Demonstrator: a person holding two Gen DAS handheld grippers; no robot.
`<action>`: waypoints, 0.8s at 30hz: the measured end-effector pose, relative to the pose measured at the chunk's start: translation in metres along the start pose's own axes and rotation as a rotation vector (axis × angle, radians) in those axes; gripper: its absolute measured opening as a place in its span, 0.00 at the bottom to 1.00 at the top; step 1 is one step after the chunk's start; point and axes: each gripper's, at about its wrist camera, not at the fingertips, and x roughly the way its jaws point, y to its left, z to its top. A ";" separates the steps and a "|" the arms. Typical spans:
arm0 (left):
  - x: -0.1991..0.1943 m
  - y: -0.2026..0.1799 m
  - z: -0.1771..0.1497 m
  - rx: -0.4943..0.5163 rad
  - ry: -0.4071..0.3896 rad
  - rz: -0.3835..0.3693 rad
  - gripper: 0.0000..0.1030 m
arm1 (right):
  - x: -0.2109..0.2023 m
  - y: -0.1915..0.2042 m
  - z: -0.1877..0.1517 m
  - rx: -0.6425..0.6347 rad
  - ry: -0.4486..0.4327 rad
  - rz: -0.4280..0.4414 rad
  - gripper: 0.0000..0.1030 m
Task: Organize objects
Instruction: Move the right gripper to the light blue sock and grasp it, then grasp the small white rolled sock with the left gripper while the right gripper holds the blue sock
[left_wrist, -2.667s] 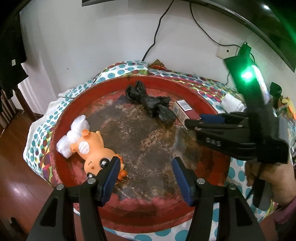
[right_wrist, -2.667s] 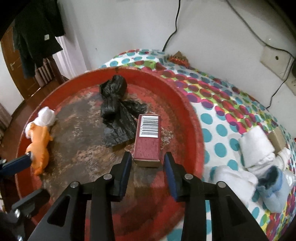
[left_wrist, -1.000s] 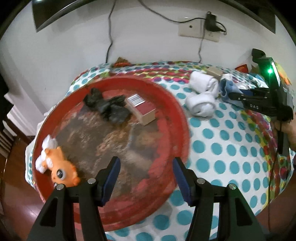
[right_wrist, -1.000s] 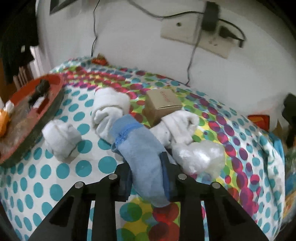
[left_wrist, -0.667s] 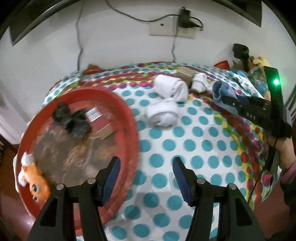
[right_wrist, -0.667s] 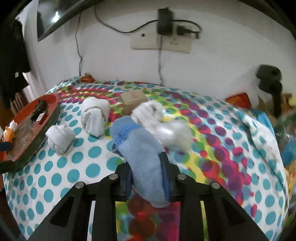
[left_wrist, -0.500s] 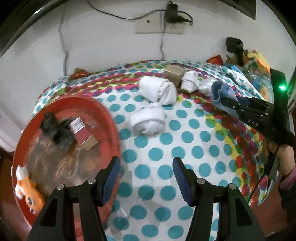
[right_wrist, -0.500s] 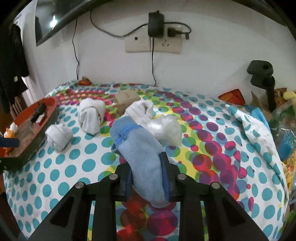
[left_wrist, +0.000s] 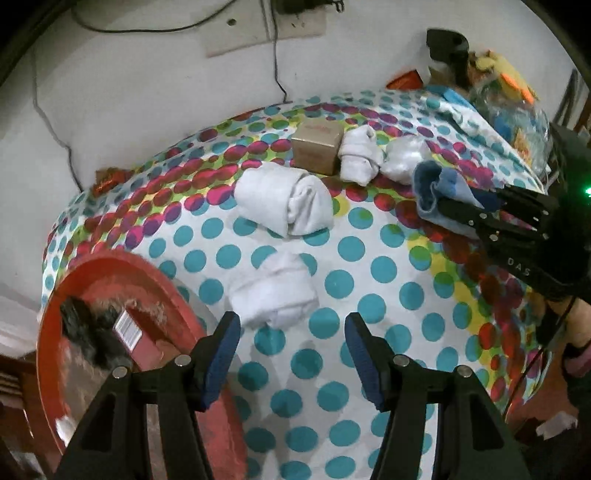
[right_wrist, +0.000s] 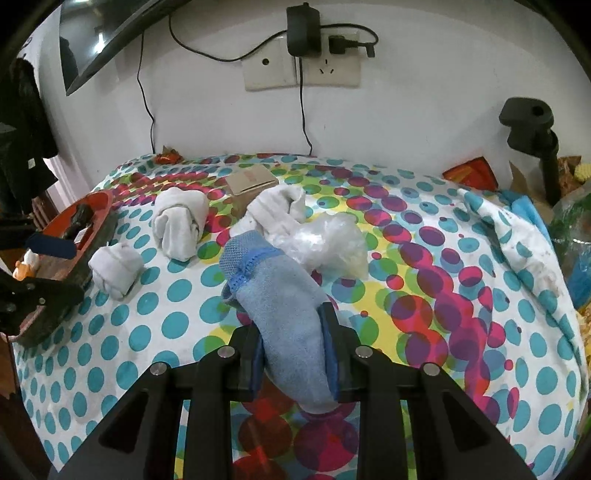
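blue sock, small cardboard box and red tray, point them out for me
blue sock (right_wrist: 284, 306), right wrist view, middle of its body just ahead of the pads
small cardboard box (left_wrist: 317, 147), left wrist view, its front face
red tray (left_wrist: 162, 284), left wrist view, bare upper rim

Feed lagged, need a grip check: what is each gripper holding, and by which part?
Right gripper pinches the blue sock across its lower body, cuff forward. Left gripper holds nothing.

The red tray (left_wrist: 177, 295) is cut off at the left wrist view's lower edge and blurred. The box (right_wrist: 238, 201) stands partly behind a white sock (right_wrist: 280, 210); its print is unreadable.
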 end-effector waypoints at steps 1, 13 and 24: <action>0.002 0.001 0.002 0.008 0.005 -0.007 0.63 | 0.000 0.000 0.000 0.001 0.002 0.001 0.25; 0.032 0.010 0.023 0.039 0.071 0.019 0.64 | 0.005 0.007 0.001 -0.011 0.021 -0.010 0.27; 0.048 0.014 0.022 0.011 0.095 0.036 0.64 | 0.007 0.007 0.001 0.007 0.021 -0.024 0.27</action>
